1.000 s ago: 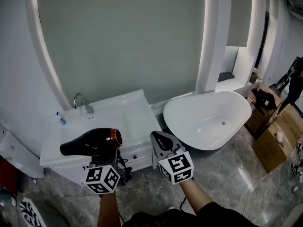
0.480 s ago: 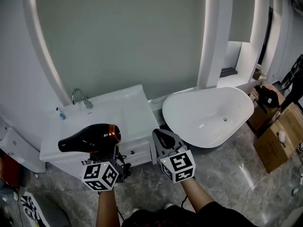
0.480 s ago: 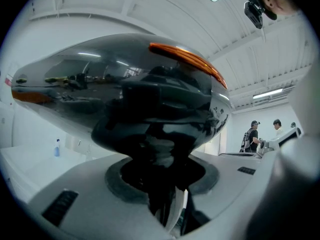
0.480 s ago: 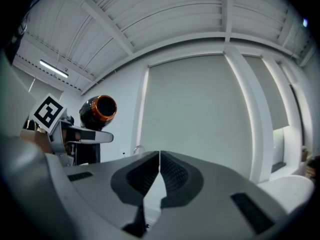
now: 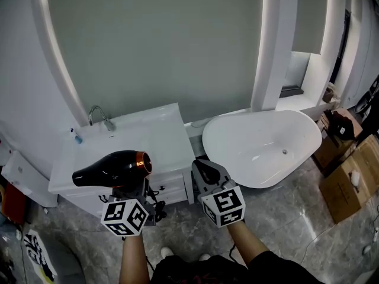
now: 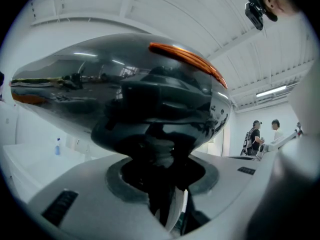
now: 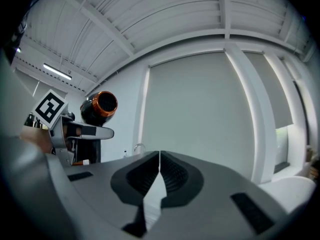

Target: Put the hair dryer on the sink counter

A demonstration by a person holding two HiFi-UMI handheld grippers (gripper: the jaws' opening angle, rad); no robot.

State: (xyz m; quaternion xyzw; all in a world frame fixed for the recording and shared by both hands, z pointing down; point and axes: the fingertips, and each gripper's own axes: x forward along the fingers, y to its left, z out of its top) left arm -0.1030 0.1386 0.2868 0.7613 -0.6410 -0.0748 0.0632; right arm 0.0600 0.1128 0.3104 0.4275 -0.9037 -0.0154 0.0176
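1. Hair dryer (image 5: 112, 169): glossy black with an orange ring at its wide end. It is held in the air with its body lying level, the narrow end toward the left of the head view and the ringed end toward the right. In that view it overlaps the front edge of the sink surface (image 5: 160, 139) but does not rest on it.
2. The left claw (image 5: 127, 189) grips the hair dryer from below. The left gripper view shows the dark handle clamped between the two jaws, and the shiny body fills the upper frame.
3. The right claw (image 5: 202, 170) is just beside it on the right, its jaws pressed together with nothing between them. The right gripper view catches the dryer's ringed end at the left.
4. The surface is white, with a chrome faucet (image 5: 98, 116) at its back left and a small bottle (image 5: 75, 136) near its left edge.
5. A white bathtub (image 5: 260, 147) stands to the right of the vanity.
6. Cardboard boxes (image 5: 349, 185) sit on the grey floor (image 5: 284, 229) at the far right.
7. Two people (image 6: 255, 136) stand far off at the right of the left gripper view.
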